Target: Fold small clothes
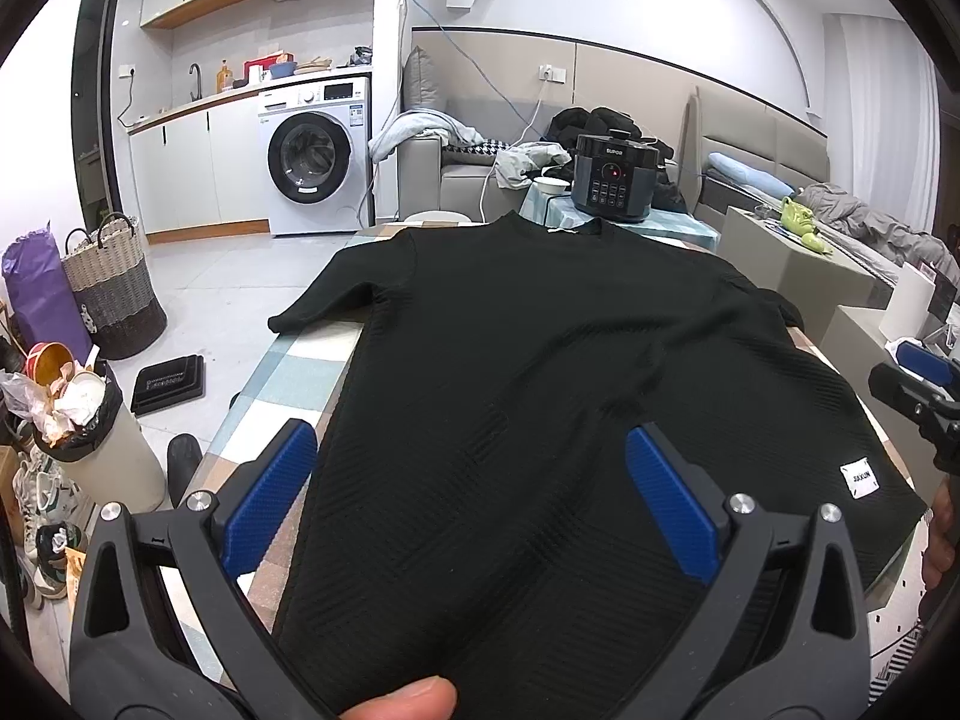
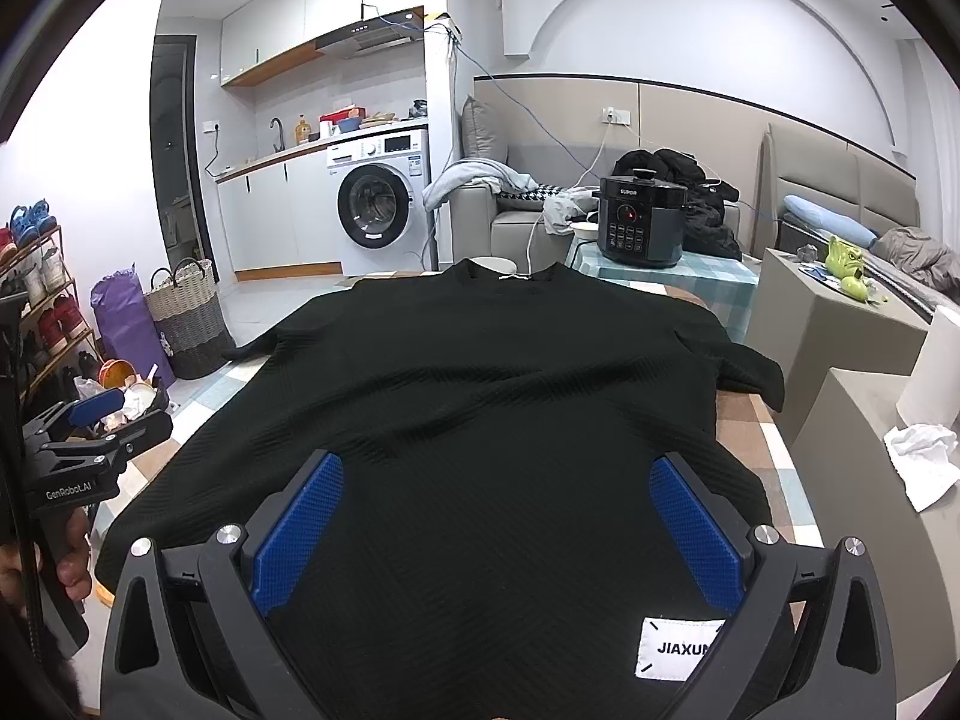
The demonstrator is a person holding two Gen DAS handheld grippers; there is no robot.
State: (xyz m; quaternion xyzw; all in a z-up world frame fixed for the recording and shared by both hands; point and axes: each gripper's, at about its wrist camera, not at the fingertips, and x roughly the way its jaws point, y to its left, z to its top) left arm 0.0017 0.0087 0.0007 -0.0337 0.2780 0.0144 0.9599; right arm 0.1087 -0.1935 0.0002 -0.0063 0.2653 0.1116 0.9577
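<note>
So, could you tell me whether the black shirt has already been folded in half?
No, the black shirt lies spread flat on the table, both sleeves out.

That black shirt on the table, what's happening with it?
A person is getting ready to fold the black shirt. It lies spread flat on the table, collar at the far end, both sleeves out to the sides. The left gripper and the right gripper are both open above the shirt's near hem, holding nothing. No fold has been made yet.

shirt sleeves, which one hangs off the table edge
The sleeve on the right: its end droops past the table edge. The left sleeve lies flat on the checked tabletop.
</note>
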